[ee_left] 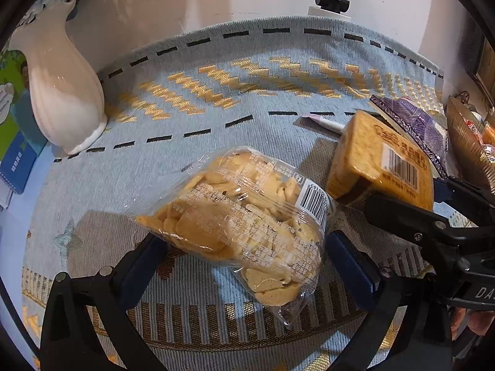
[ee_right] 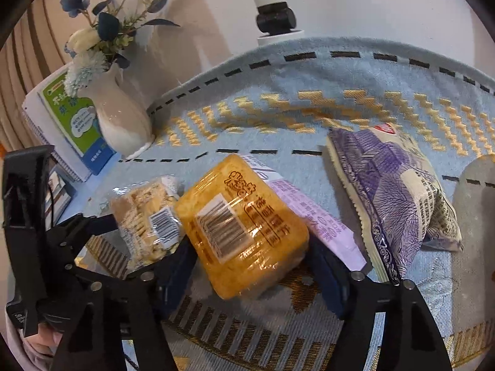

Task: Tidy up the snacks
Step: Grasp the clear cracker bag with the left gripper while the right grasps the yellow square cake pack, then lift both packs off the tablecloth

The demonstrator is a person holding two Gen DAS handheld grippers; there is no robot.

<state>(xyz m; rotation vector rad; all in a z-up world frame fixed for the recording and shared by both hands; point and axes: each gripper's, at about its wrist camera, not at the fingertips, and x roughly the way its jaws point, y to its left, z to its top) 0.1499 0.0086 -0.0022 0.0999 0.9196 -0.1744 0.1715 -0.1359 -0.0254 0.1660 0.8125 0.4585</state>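
Note:
My left gripper [ee_left: 244, 247] is shut on a clear bag of round crackers [ee_left: 241, 216] and holds it over the blue patterned cloth [ee_left: 216, 99]. The bag also shows at the left of the right wrist view [ee_right: 148, 213]. My right gripper [ee_right: 250, 266] is shut on an orange wrapped pack with a barcode [ee_right: 241, 225]; the pack also shows at the right of the left wrist view [ee_left: 383, 160]. A purple snack bag [ee_right: 393, 191] lies on the cloth to the right. A pale pink packet [ee_right: 312, 213] lies under the orange pack.
A white vase [ee_left: 62, 89] with blue flowers [ee_right: 102, 31] stands at the back left beside a green-and-blue book [ee_right: 74, 123]. A white post with a black clamp [ee_right: 275, 15] stands at the back edge. A brown ribbed basket [ee_left: 467, 142] with snacks sits at the far right.

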